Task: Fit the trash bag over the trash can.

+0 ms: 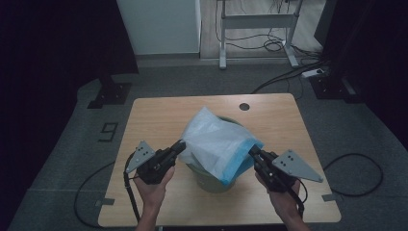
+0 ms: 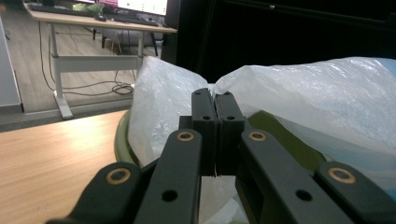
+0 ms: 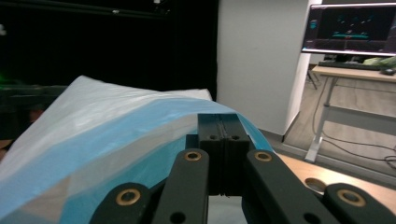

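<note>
- A pale green round plastic bin (image 1: 211, 180) stands on the light wooden table (image 1: 159, 120), near the person's edge and about midway across it.
- A translucent white plastic bag with a blue band along its edge (image 1: 216, 142) sits in the bin and drapes over its mouth; whatever lies inside the bin is hidden.
- The bag's long axis runs from the near right, where the blue band hangs over the rim, up to a white peak pointing toward the far side of the table.
- The left gripper (image 1: 180, 145) has its jaws pressed together on the bag's left edge, the film bunching at the tips in the left gripper view.
- The right gripper (image 1: 252, 150) has its jaws closed on the blue-banded right edge.
- A round dark grommet hole (image 1: 244, 106) lies in the table's far edge, well apart from the bin.
- Cables (image 1: 269, 45) trail on the floor beyond the table.
</note>
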A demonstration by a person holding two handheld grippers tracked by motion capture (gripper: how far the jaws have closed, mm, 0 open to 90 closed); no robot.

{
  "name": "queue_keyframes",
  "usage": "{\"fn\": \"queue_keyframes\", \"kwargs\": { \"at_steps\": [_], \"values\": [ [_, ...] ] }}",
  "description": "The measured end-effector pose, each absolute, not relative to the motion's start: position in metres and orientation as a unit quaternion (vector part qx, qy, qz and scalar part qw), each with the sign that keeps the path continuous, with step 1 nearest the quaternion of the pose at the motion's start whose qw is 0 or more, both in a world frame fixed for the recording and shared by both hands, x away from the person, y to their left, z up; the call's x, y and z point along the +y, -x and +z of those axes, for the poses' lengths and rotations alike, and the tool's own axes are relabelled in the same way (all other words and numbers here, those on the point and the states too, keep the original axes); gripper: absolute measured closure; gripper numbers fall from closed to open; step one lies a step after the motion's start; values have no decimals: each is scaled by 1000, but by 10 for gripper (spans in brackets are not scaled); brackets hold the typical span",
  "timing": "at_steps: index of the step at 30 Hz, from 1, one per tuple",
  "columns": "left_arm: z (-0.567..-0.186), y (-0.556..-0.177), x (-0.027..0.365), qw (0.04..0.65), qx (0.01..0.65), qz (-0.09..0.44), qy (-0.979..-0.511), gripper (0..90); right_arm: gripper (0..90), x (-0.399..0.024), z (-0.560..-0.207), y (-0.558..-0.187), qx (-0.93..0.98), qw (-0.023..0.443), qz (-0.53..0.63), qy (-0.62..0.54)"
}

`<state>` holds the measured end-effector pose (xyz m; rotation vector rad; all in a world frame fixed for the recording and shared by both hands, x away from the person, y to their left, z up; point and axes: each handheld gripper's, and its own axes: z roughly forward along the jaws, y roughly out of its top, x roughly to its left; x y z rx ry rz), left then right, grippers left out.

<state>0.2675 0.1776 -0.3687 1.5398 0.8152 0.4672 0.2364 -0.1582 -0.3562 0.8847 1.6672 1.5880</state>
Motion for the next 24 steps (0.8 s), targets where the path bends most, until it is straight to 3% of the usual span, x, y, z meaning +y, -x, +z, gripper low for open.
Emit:
{"fn": "queue_keyframes", "kwargs": {
  "at_steps": [14,24],
  "values": [
    [-355,-301,205,631,379,192,-649,898,885,-186,-337,-279,626,351,597,-359],
    [-358,-300,218,628,384,186,-651,898,885,-212,-337,-306,614,360,587,-385]
  ]
}}
